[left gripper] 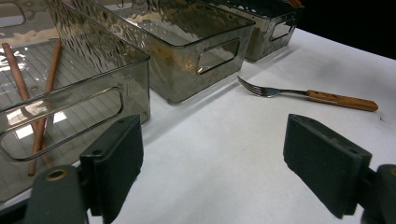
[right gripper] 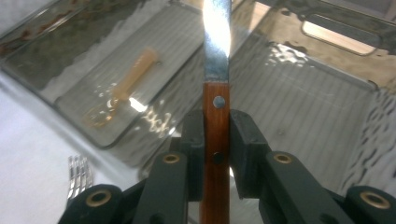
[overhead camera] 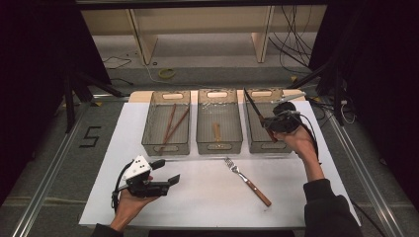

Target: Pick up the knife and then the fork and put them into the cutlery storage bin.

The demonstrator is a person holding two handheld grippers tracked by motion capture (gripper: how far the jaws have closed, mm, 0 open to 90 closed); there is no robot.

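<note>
My right gripper (overhead camera: 269, 123) is shut on a knife (right gripper: 216, 88) by its wooden handle. It holds the knife over the right bin (overhead camera: 257, 95), blade pointing up and away. In the right gripper view the pads (right gripper: 243, 140) press both sides of the handle. A fork (overhead camera: 247, 181) with a wooden handle lies on the white table near the front centre, also in the left gripper view as the fork (left gripper: 308, 94). My left gripper (overhead camera: 168, 180) rests at the front left, open, with nothing between its jaws. The left bin (overhead camera: 165, 146) holds two brown chopsticks (overhead camera: 173, 123).
Three clear bins stand in a row at the back of the white table (overhead camera: 207, 197). The middle bin (overhead camera: 219, 143) holds a pale spoon-like utensil (right gripper: 123, 86). Cables lie on the floor beyond the table. Dark frames flank both sides.
</note>
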